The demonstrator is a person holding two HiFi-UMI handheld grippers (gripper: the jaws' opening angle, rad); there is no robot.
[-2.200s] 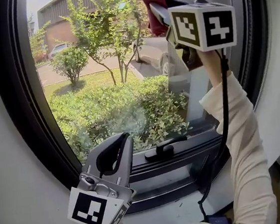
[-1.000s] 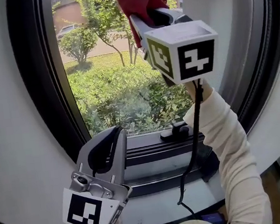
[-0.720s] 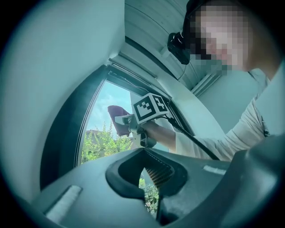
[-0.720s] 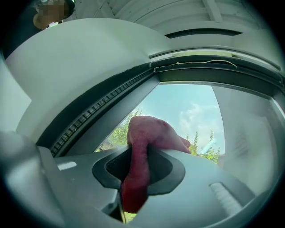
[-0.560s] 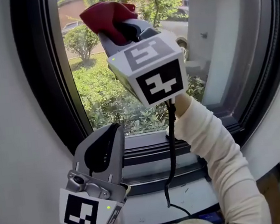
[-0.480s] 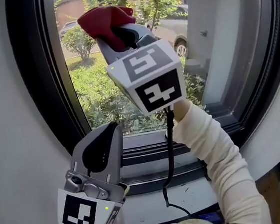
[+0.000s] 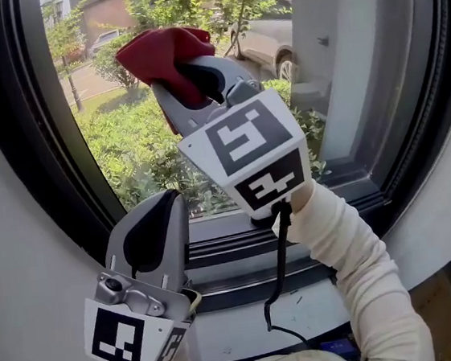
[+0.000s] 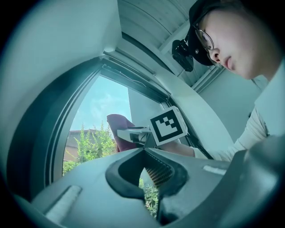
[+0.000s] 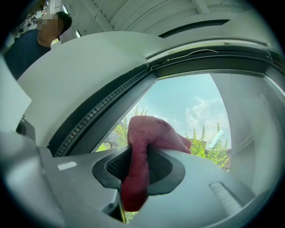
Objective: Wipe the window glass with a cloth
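Observation:
A red cloth (image 7: pixel 156 52) is bunched against the upper left of the window glass (image 7: pixel 117 147). My right gripper (image 7: pixel 171 75) is shut on it, raised in front of the pane with its marker cube toward me. In the right gripper view the cloth (image 9: pixel 149 133) bulges out over the jaws and a strip of it hangs down between them (image 9: pixel 133 162). My left gripper (image 7: pixel 156 224) is low, below the black sill, shut with nothing in it. In the left gripper view, past its own jaws (image 8: pixel 144 156), the right gripper (image 8: pixel 129 133) and the cloth (image 8: pixel 116 127) show against the glass.
A thick black frame (image 7: pixel 10 135) rings the glass, set in a curved white wall (image 7: pixel 21 304). The sill rails (image 7: pixel 234 251) run below the pane. A black cable (image 7: pixel 277 279) hangs from the right gripper. A person (image 9: pixel 31 42) stands behind, in the right gripper view.
My right gripper has carried the red cloth across the glass from the upper right to the upper left and slightly down. The left gripper has stayed low and shut.

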